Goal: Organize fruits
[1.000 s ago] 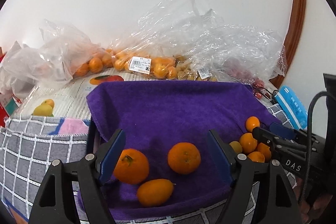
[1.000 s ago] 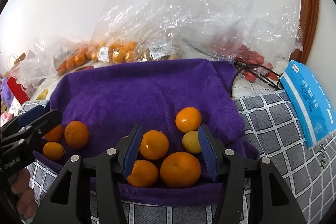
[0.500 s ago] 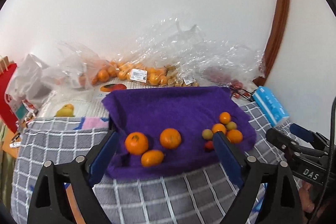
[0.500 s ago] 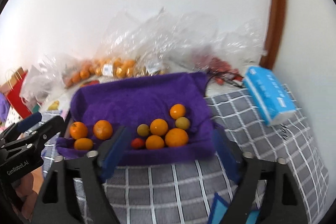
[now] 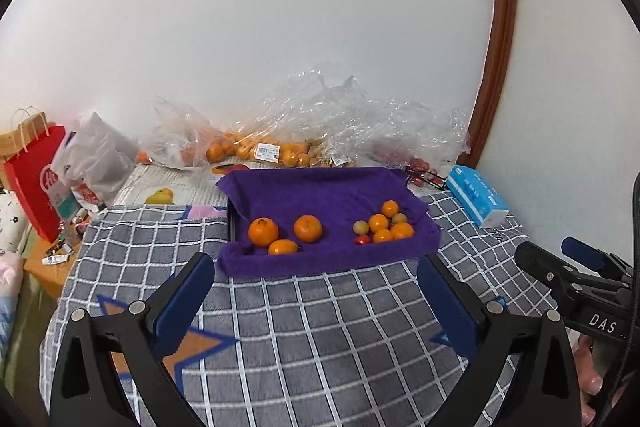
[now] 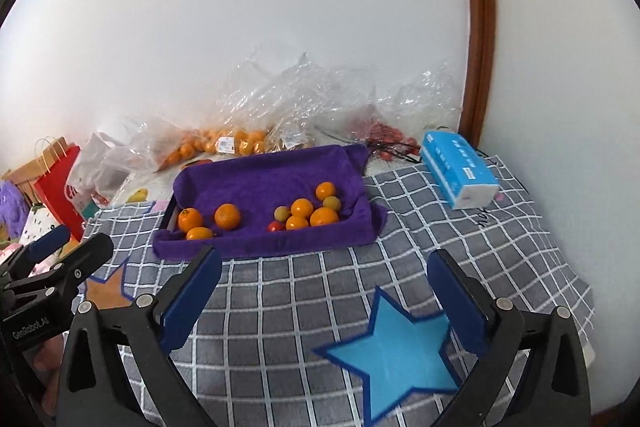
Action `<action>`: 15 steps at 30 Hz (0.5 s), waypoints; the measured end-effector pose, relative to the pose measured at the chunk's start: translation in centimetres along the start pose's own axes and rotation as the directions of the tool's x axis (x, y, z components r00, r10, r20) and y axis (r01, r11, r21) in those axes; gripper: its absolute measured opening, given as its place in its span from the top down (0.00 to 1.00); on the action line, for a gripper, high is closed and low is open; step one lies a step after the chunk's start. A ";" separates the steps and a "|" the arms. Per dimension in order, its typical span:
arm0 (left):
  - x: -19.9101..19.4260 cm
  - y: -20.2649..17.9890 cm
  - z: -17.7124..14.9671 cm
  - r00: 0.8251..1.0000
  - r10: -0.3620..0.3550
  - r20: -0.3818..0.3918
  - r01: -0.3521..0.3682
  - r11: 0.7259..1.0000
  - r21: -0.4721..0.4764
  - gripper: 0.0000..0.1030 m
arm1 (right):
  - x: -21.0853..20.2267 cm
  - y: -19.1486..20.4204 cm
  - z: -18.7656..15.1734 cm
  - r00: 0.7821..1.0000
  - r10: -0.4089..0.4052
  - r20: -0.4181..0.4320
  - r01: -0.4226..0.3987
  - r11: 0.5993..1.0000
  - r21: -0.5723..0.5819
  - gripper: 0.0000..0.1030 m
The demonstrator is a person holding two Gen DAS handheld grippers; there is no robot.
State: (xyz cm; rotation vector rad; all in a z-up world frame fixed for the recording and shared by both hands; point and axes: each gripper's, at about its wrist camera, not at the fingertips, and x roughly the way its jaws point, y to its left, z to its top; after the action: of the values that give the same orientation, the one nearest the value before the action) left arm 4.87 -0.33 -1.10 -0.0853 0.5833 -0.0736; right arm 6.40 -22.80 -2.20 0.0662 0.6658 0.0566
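A purple towel (image 5: 320, 195) (image 6: 264, 175) covers a tray on the bed. Three large oranges (image 5: 263, 231) (image 6: 190, 220) lie at its left. A cluster of several small oranges (image 5: 385, 225) (image 6: 310, 213), with two greenish fruits and a small red one (image 6: 275, 226), lies at its right. My left gripper (image 5: 316, 279) is open and empty, well back from the towel's near edge. My right gripper (image 6: 324, 275) is also open and empty, back over the checked blanket.
The grey checked blanket (image 5: 320, 327) with star patches (image 6: 396, 347) covers the near area. Clear plastic bags with oranges (image 5: 256, 151) lie along the wall. A blue tissue pack (image 6: 460, 163) sits at right. A red paper bag (image 5: 32, 179) stands at left.
Both grippers have pulled back and up from the towel, so the fruit looks smaller and farther. Both sets of jaws stand wider apart. The fruit has not moved.
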 end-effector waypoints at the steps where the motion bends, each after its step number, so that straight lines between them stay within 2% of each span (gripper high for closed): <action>1: -0.5 -0.2 -0.2 1.000 0.009 0.000 -0.009 1.000 -0.002 0.01 | -0.6 -0.1 -0.2 1.000 0.001 0.006 -0.001 1.000 -0.001 0.02; 9: -2.6 -0.2 -1.1 1.000 0.014 -0.009 -0.014 0.999 -0.036 0.01 | -4.2 -0.2 -1.5 0.998 0.003 0.059 -0.001 1.000 -0.027 0.02; 15: -3.1 0.0 -1.0 0.999 0.032 -0.005 -0.032 0.999 -0.042 0.01 | -4.5 -0.2 -1.5 0.997 -0.004 0.071 0.006 0.999 -0.033 0.02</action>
State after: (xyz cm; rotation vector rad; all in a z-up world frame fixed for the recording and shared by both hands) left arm 1.72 -0.07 -0.24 -0.1167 0.5904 -0.0304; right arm 1.95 -23.27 -0.67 0.0345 0.5942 0.0602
